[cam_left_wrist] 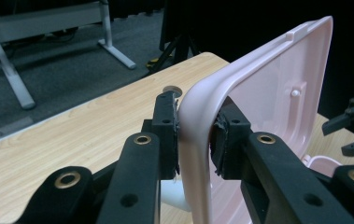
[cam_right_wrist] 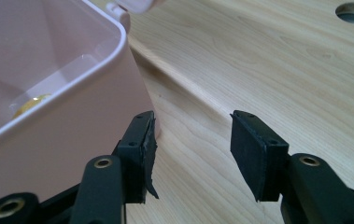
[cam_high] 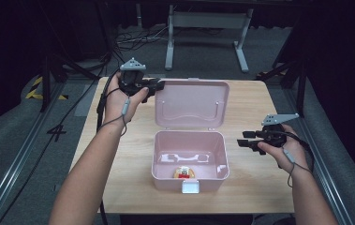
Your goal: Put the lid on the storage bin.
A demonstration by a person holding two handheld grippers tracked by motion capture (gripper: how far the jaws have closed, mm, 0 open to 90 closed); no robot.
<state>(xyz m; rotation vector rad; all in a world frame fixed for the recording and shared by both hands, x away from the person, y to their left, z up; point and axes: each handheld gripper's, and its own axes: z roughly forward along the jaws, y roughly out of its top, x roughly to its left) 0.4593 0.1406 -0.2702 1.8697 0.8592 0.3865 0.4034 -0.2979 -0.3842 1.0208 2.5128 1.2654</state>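
Work in hand: opening a pink plastic box [cam_high: 189, 161] at the middle of the wooden table [cam_high: 250, 187].
Lid [cam_high: 191, 104]: swung up at 12 o'clock of the box, standing near upright on its rear hinge.
Left gripper [cam_high: 159, 86]: at 11 o'clock of the box, jaws clamped on the lid's upper left corner rim [cam_left_wrist: 195, 116], one pad inside and one outside, probably to keep the lid from falling shut.
Right gripper [cam_high: 241, 142]: at 3 o'clock of the box, jaws half apart and empty, one pad [cam_right_wrist: 142, 149] just beside the box wall; likely placed to steady the base.
Contents: a small yellow and red toy [cam_high: 183, 172] on the floor, near the front wall.
Latch [cam_high: 191, 187]: white tab at 6 o'clock, undone.
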